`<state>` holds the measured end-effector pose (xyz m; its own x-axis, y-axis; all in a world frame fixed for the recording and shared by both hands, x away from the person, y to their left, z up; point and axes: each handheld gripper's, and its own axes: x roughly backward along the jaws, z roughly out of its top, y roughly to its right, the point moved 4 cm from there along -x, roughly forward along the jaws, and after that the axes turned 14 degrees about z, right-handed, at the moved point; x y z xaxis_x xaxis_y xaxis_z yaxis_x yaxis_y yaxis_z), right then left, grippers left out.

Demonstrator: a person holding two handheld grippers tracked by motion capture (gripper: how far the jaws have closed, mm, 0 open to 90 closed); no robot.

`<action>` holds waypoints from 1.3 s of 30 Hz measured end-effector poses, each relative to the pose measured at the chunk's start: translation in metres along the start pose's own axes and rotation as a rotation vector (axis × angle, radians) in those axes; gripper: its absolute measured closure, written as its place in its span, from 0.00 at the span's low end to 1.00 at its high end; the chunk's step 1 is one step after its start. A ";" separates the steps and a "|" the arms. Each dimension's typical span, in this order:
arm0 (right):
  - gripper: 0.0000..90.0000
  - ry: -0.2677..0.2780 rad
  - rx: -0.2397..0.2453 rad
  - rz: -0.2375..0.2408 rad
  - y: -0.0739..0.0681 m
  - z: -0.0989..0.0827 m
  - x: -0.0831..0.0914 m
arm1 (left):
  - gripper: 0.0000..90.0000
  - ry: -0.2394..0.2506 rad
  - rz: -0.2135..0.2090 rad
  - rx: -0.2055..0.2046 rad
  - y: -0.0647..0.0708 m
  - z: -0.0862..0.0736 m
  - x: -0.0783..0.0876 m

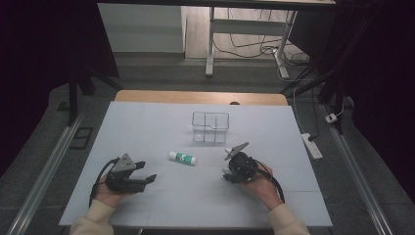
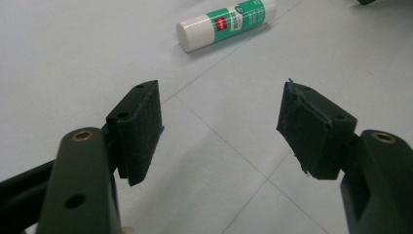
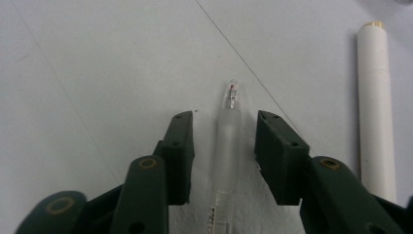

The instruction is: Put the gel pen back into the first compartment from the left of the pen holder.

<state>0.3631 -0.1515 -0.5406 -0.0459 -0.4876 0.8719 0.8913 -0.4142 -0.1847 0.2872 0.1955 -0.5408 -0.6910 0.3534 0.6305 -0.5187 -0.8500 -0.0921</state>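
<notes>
- Pen: lies on the table between the right gripper's jaws, a gap each side; white tube beside.
- Left gripper: jaws wide apart, empty; glue stick beyond.
- High view: wire basket farther back.

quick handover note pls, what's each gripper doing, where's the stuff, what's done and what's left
Left gripper: open, nothing between the jaws, glue stick lying ahead of it.
Right gripper: jaws either side of a clear pen lying on the table, a gap on each side, not gripped yet. White tube lies beside it.
Clear organiser stands at mid-table.
Left: grip and lift the pen.
</notes>
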 end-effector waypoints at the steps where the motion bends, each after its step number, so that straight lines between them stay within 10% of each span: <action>1: 0.68 0.000 0.000 0.000 0.000 0.000 0.000 | 0.37 -0.001 0.000 0.000 0.000 0.000 0.000; 10: 0.87 -0.018 -0.007 -0.013 -0.001 0.002 -0.001 | 0.37 -0.004 0.003 -0.005 0.001 0.000 0.000; 23: 0.88 -0.015 0.014 -0.015 -0.002 0.003 0.000 | 0.37 -0.005 0.007 0.000 -0.001 -0.001 -0.001; 39: 0.89 0.123 0.017 -0.015 0.002 0.005 0.031 | 0.37 -0.008 0.010 0.009 -0.003 -0.002 0.000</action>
<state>0.3652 -0.1637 -0.5119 -0.1138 -0.5722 0.8122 0.8974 -0.4099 -0.1631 0.2880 0.1991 -0.5417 -0.6919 0.3415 0.6361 -0.5073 -0.8569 -0.0917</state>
